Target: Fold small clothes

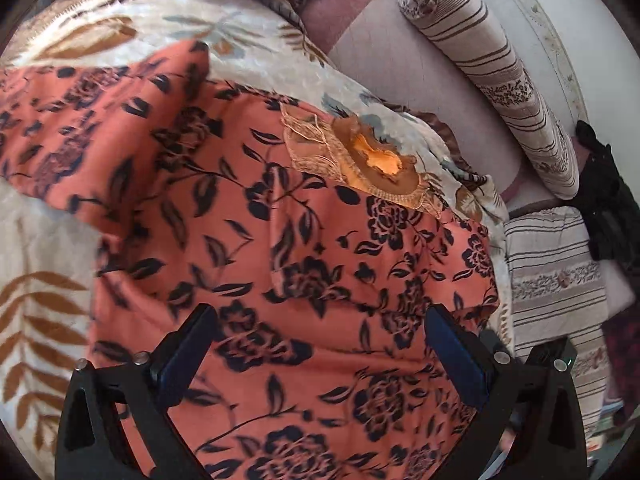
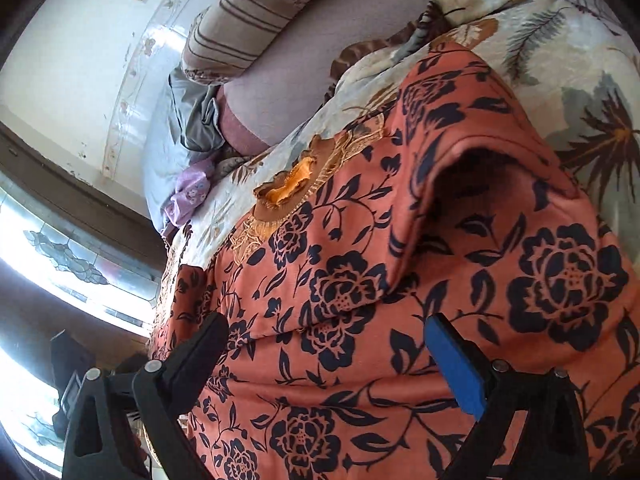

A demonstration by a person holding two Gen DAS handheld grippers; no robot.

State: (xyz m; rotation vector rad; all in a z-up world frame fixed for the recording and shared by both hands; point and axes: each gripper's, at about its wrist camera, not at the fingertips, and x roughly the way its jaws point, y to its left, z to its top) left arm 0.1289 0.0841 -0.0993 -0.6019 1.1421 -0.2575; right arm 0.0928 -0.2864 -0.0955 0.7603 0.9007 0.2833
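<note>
- In the left wrist view, a cream blanket (image 1: 52, 320) with brown leaf prints covers the bed at the far left edge.
- On it lies the top (image 1: 304, 264), an orange garment with dark flowers, spread flat across the middle; one sleeve reaches out to the far left.
- The left gripper (image 1: 320, 328) hangs over the near part of the top with its jaws wide apart and nothing between the pads.
- The collar (image 1: 380, 168), brown with a lace trim, sits at the far side of the top, right of centre.
- A striped bolster (image 1: 492, 80) lies well to the right, beside a striped pillow (image 1: 556, 276).
- In the right wrist view, a window (image 2: 60, 256) glows at the left.
- The top fills the middle and right, with a raised fold (image 2: 472, 184) just beyond the jaws.
- The right gripper (image 2: 326, 332) stands fully open above the cloth; its blue pad (image 2: 456, 364) touches nothing that I can see.
</note>
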